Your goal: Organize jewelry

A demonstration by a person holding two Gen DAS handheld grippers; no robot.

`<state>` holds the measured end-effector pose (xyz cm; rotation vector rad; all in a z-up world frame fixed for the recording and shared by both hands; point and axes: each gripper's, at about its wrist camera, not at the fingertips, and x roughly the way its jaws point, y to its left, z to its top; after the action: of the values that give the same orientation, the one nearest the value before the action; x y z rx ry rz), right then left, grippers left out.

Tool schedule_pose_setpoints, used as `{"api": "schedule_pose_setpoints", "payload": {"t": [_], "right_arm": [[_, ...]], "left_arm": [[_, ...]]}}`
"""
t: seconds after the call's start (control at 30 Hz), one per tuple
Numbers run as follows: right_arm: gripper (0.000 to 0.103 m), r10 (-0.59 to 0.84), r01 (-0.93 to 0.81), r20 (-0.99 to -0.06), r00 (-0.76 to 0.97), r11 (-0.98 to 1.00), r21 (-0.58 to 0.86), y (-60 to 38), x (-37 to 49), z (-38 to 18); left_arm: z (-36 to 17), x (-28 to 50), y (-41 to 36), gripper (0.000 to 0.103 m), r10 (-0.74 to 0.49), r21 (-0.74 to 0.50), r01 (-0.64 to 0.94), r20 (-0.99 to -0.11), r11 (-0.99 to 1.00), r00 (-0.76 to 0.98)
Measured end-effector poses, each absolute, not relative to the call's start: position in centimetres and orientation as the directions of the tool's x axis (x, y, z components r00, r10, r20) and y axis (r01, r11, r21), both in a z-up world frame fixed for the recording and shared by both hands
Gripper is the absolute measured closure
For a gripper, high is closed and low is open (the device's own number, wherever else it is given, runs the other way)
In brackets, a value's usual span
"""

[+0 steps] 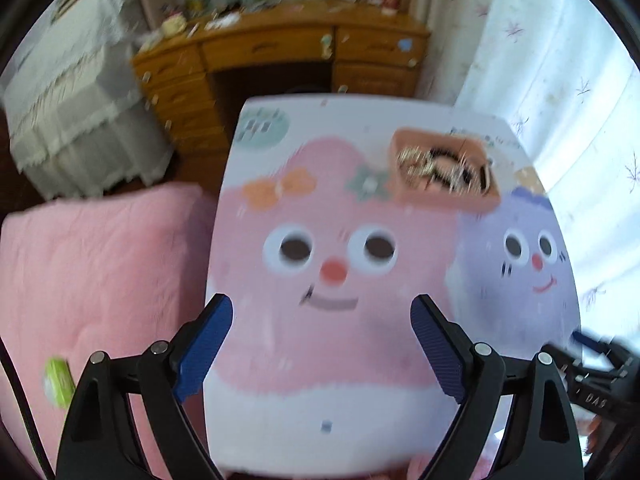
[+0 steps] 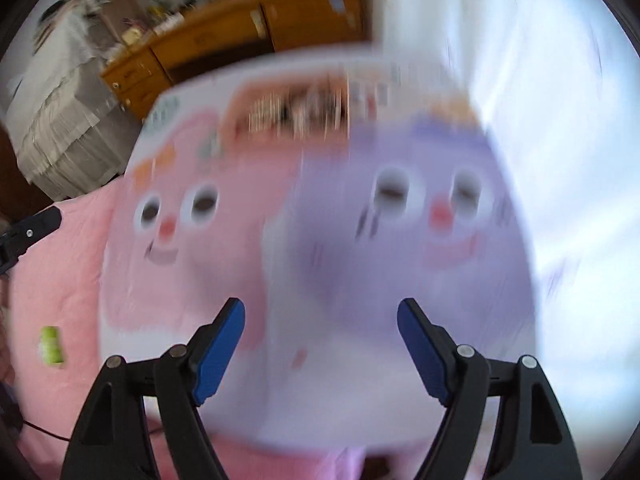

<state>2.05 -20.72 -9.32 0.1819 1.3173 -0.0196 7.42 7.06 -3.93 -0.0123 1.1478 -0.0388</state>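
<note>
An orange tray (image 1: 448, 196) full of tangled jewelry (image 1: 436, 168) sits at the far right of a cartoon-printed table top (image 1: 320, 340). It also shows blurred in the right wrist view (image 2: 240, 104). My left gripper (image 1: 322, 308) is open and empty, hovering over the pink cartoon face near the table's front. My right gripper (image 2: 320, 312) is open and empty over the purple cartoon face; it also shows at the right edge of the left wrist view (image 1: 592, 360). A small dark item (image 1: 307, 295) lies on the table by the pink face's mouth.
A pink blanket (image 1: 100, 280) lies left of the table, with a green item (image 1: 58, 380) on it. A wooden desk (image 1: 280, 52) with clutter stands behind. A white lace-covered piece (image 1: 68, 112) is at far left. White curtains (image 1: 560, 80) hang at right.
</note>
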Motion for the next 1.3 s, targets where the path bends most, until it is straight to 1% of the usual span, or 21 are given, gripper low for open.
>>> {"api": "schedule_pose_setpoints", "payload": {"t": [0.07,0.1,0.13,0.17,0.23,0.3,0.33,0.4,0.43,0.53,0.6,0.63,0.67,0.77,0.87,0.93,1.07,1.3], "right_arm": [[0.021,0.103,0.168,-0.973,0.205,0.976,0.139,-20.5,0.1,-10.5],[0.016,0.102,0.19,-0.976,0.194,0.972,0.139,-20.3,-0.7,-10.9],[0.014,0.109,0.202,-0.975,0.192,0.968,0.148,-20.1,-1.2,-11.0],[0.013,0.133,0.212,-0.974,0.184,0.962,0.172,-19.9,-1.6,-11.1],[0.013,0.137,0.18,-0.973,0.184,0.969,0.171,-19.1,-1.9,-10.6],[0.013,0.111,0.14,-0.972,0.206,0.98,0.141,-18.8,-1.5,-9.0],[0.013,0.136,0.129,-0.96,0.244,0.977,0.171,-18.7,-1.5,-7.8],[0.013,0.176,0.116,-0.942,0.284,0.969,0.217,-18.4,-0.9,-6.3],[0.012,0.183,0.115,-0.937,0.299,0.967,0.226,-18.4,-1.0,-5.5],[0.011,0.121,0.108,-0.927,0.356,0.98,0.17,-18.4,-1.4,-3.2],[0.01,0.092,0.107,-0.916,0.391,0.984,0.145,-18.7,-1.9,-2.0],[0.01,0.071,0.116,-0.91,0.409,0.985,0.129,-18.9,-2.1,-1.5],[0.01,0.05,0.121,-0.9,0.433,0.986,0.113,-19.1,-2.6,-1.1],[0.009,0.029,0.095,-0.883,0.469,0.992,0.083,-18.9,-3.2,-0.4],[0.006,0.006,0.081,-0.864,0.504,0.995,0.055,-19.4,-3.3,0.5],[0.0,0.006,0.091,-0.857,0.516,0.994,0.061,-20.1,-3.4,0.8],[0.0,0.016,0.087,-0.859,0.512,0.994,0.07,-20.7,-2.9,0.6],[0.0,0.038,0.03,-0.86,0.509,0.998,0.062,-20.3,-2.0,0.5]], "left_arm": [[-4.6,5.6,8.4,0.014,-0.039,-0.048,-0.014,-0.924,0.999,0.381],[-4.8,4.8,8.9,0.014,-0.04,-0.057,-0.032,-0.925,0.998,0.377],[-5.0,4.2,9.1,0.014,-0.033,-0.052,-0.042,-0.926,0.998,0.375],[-5.1,3.7,9.1,0.014,-0.021,-0.039,-0.041,-0.929,0.998,0.37],[-5.2,3.2,8.4,0.014,-0.013,-0.026,-0.032,-0.935,0.999,0.354],[-4.9,3.2,7.4,0.014,-0.03,-0.047,-0.043,-0.945,0.998,0.327],[-4.8,3.4,6.7,0.014,-0.04,-0.057,-0.043,-0.944,0.997,0.327],[-4.1,3.6,4.9,0.014,-0.051,-0.055,0.0,-0.936,0.999,0.348],[-3.6,3.5,3.7,0.013,-0.047,-0.033,0.043,-0.93,0.999,0.364],[-2.1,2.8,0.9,0.013,-0.062,-0.017,0.111,-0.909,0.994,0.412],[-1.3,2.0,-0.5,0.008,-0.059,-0.003,0.124,-0.892,0.992,0.447],[-1.0,1.9,-1.0,0.003,-0.052,0.006,0.124,-0.887,0.992,0.459],[-0.6,1.8,-1.4,0.002,-0.05,0.009,0.121,-0.88,0.993,0.472],[0.3,1.2,-2.1,0.002,-0.036,0.013,0.091,-0.855,0.996,0.518],[1.2,0.8,-2.6,0.001,-0.002,0.029,0.047,-0.833,0.998,0.554],[1.2,0.8,-2.7,0.001,-0.01,0.019,0.048,-0.832,0.999,0.554],[0.7,1.1,-2.8,0.001,0.001,0.026,0.04,-0.849,0.999,0.529],[0.7,1.4,-2.9,0.001,0.022,0.041,0.024,-0.848,0.999,0.53]]}}
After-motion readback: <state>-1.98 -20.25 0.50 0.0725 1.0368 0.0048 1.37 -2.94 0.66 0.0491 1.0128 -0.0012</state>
